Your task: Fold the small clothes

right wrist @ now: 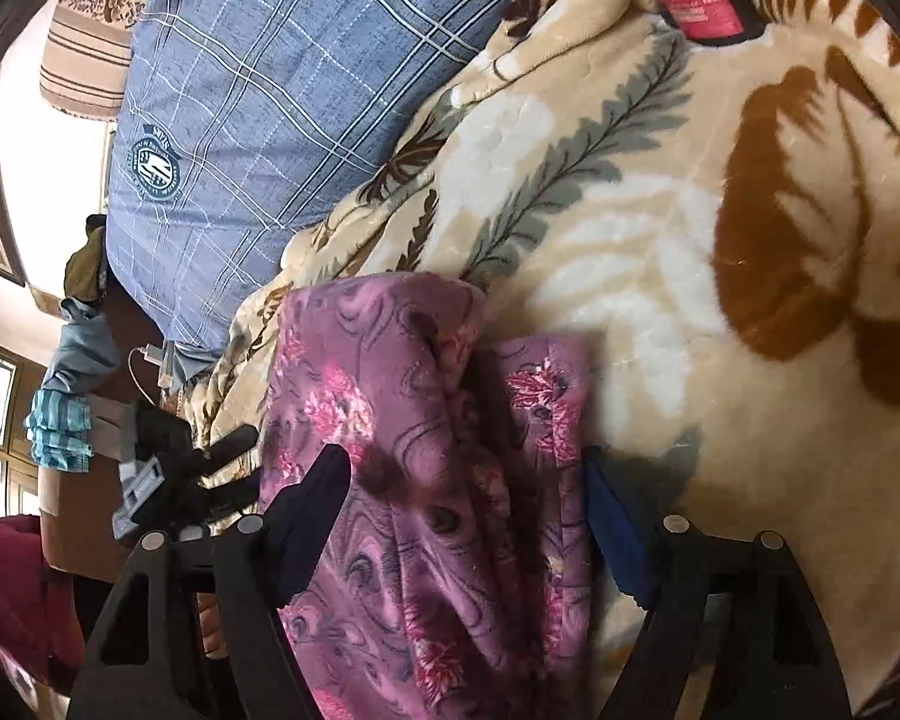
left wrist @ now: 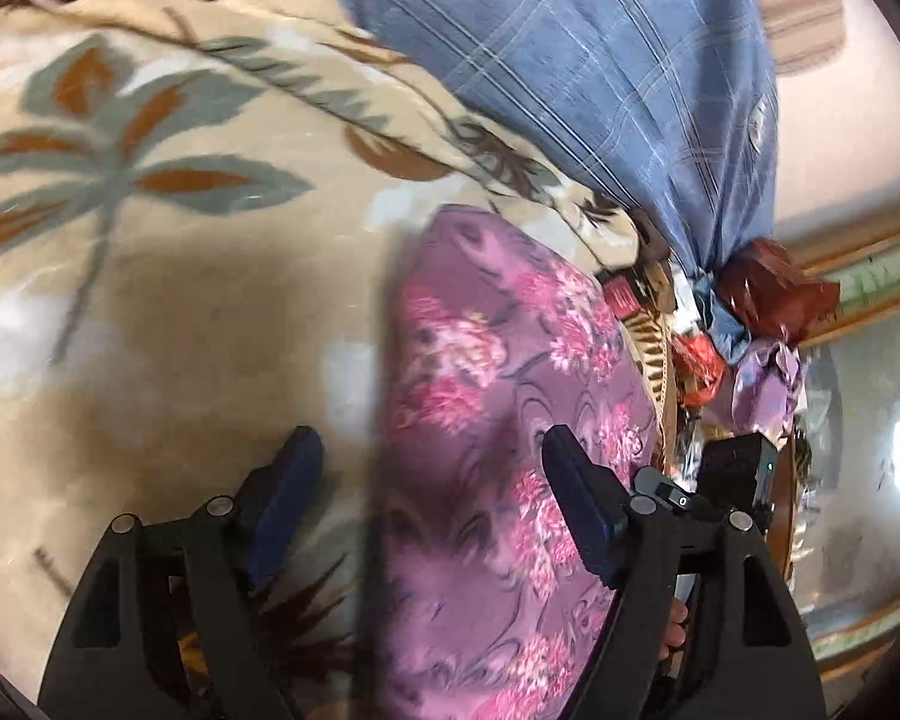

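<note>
A purple garment with pink flowers (left wrist: pixel 498 372) lies folded on a beige leaf-patterned blanket (left wrist: pixel 180 276). My left gripper (left wrist: pixel 431 444) hovers over its left edge, jaws wide apart, pads not touching the cloth. In the right wrist view the same garment (right wrist: pixel 390 384) shows bunched folds and a flatter layer on its right side. My right gripper (right wrist: pixel 465 462) stands open with the garment lying between and under its blue fingers (right wrist: pixel 615 534), not pinched. The black body of the other gripper (left wrist: pixel 732 474) shows at the garment's right edge.
A blue checked pillow (right wrist: pixel 258 108) leans at the back of the blanket (right wrist: pixel 660 228). A red label (right wrist: pixel 699 3) sits on the blanket's far corner. Assorted clothes and clutter (left wrist: pixel 762 312) pile beside the bed, with a light blue cloth (right wrist: pixel 60 414) hanging there.
</note>
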The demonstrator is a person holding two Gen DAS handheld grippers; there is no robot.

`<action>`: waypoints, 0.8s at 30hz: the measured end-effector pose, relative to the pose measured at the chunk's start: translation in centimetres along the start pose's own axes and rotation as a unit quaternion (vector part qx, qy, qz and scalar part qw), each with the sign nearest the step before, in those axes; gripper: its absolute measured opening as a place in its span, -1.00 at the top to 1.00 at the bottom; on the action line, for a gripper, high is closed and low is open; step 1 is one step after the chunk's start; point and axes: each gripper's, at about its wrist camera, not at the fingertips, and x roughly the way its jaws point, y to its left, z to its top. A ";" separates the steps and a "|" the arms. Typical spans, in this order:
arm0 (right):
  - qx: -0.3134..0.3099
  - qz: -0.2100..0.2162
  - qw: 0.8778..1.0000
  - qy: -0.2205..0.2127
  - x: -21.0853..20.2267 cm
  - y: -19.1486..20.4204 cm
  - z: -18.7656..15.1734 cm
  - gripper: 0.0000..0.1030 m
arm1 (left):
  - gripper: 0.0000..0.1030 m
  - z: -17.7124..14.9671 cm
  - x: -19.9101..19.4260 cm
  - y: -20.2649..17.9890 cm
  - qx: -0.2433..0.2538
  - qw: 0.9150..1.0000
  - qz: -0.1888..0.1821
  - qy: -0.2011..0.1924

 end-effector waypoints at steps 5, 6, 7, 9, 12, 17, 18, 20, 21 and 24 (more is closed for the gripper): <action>0.006 0.017 1.000 0.016 1.7 -0.4 0.7 0.21 | 0.46 -0.8 1.5 -0.8 0.013 1.000 -0.004 -0.008; 0.002 0.018 1.000 0.015 1.6 -0.4 0.7 0.33 | 0.57 -0.7 1.7 -0.9 0.014 1.000 0.008 -0.006; -0.006 0.016 1.000 0.013 1.4 -0.2 0.7 0.39 | 0.64 -0.7 1.3 -0.7 0.011 1.000 0.007 -0.011; -0.009 0.025 1.000 0.005 0.9 0.1 0.4 0.52 | 0.77 -1.1 -0.6 -1.2 0.017 0.999 -0.006 -0.032; -0.039 0.043 0.998 -0.019 -0.9 1.9 -0.3 0.55 | 0.83 -2.6 -4.4 -3.1 0.040 0.997 -0.007 -0.063; -0.102 0.101 0.986 -0.080 -6.4 8.2 -5.0 0.56 | 0.85 -7.6 -13.1 -5.3 0.053 0.991 -0.024 -0.123; -0.105 0.114 0.984 -0.090 -7.4 9.3 -6.2 0.56 | 0.85 -9.3 -15.1 -5.8 0.057 0.989 -0.021 -0.135; -0.108 0.130 0.981 -0.099 -8.8 11.3 -8.3 0.56 | 0.86 -11.4 -18.2 -6.3 0.059 0.987 -0.022 -0.146; -0.114 0.134 0.979 -0.101 -9.2 12.7 -9.4 0.56 | 0.86 -12.6 -20.3 -6.5 0.061 0.986 -0.018 -0.156; -0.146 0.161 0.971 -0.098 -10.6 16.5 -12.0 0.57 | 0.86 -14.9 -25.9 -7.1 0.076 0.977 -0.015 -0.199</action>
